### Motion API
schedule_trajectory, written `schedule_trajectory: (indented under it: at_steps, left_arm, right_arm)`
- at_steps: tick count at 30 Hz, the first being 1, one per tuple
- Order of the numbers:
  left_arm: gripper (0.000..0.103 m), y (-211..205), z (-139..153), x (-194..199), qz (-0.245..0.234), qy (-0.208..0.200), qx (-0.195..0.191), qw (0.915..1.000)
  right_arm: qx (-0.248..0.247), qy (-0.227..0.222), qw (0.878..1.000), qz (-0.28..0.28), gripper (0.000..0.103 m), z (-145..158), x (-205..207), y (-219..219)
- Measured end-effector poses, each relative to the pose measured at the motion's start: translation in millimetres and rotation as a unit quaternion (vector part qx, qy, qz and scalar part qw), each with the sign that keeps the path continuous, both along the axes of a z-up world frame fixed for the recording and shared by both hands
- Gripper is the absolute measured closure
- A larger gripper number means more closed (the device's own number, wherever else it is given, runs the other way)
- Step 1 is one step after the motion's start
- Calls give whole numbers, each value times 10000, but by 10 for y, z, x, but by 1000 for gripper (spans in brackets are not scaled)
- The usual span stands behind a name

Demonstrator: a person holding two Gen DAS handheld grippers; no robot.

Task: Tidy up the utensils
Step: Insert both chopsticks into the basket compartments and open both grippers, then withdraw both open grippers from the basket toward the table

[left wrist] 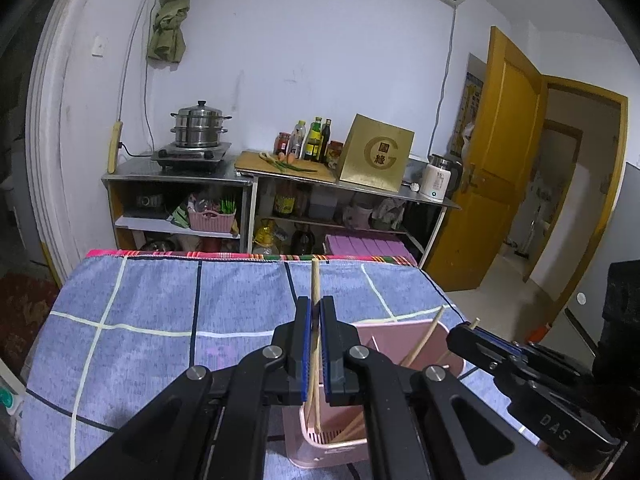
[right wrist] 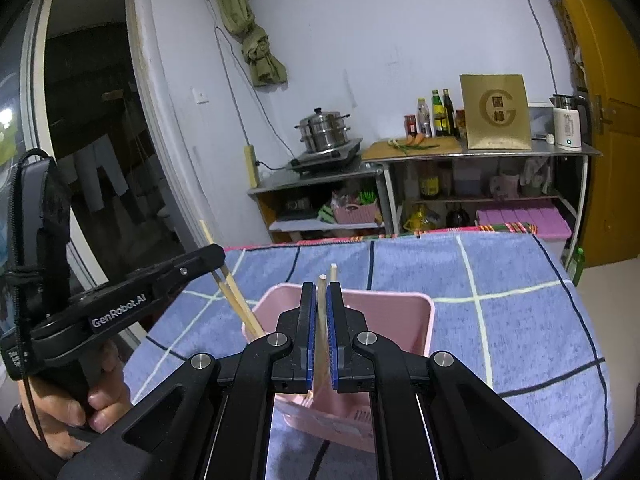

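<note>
A table is covered by a blue checked cloth [left wrist: 160, 320], on which a pink basket [right wrist: 424, 320] stands near its front edge.

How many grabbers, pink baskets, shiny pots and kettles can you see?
Grippers: 2 (left gripper, right gripper)
Pink baskets: 2 (table basket, shelf basket)
Steamer pots: 1 (steamer pot)
Kettles: 1 (kettle)
Total: 6

A steel steamer pot [left wrist: 201, 124] sits near a gold box [left wrist: 375, 153].
</note>
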State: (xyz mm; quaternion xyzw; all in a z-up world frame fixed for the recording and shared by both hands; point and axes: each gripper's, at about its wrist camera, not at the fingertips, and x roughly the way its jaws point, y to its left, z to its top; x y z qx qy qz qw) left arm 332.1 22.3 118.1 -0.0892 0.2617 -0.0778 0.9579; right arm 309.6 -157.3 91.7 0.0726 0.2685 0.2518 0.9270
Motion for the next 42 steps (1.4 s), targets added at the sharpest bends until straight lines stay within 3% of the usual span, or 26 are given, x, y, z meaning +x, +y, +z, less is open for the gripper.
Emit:
schedule_trajectory:
  at_steps: [5,10,21,33,42]
  left_arm:
    - [98,-18,0,-99,-9,11,92,10000]
    - [91,-8,65,-318,10,-59,111,9999]
    - [85,-36,62,-1189,-11,-190,195,9996]
    - [85,-153,-450,-2010,-157,246,45,9996]
    - [85,-266,-814,-2144,-311,728,19,9969]
  right_arm:
    - [-110,50,9999,43,92,-7,-64,-17]
    - [-76,-83,9999,32,89,93,-261,-133]
    - [-149,-393,9991,-49,88,170,-1004,-505]
    - [-378,-96,9992,1,88,-212,-1591,-681]
    - [-412,210,9989,95,88,-498,-1731,-739]
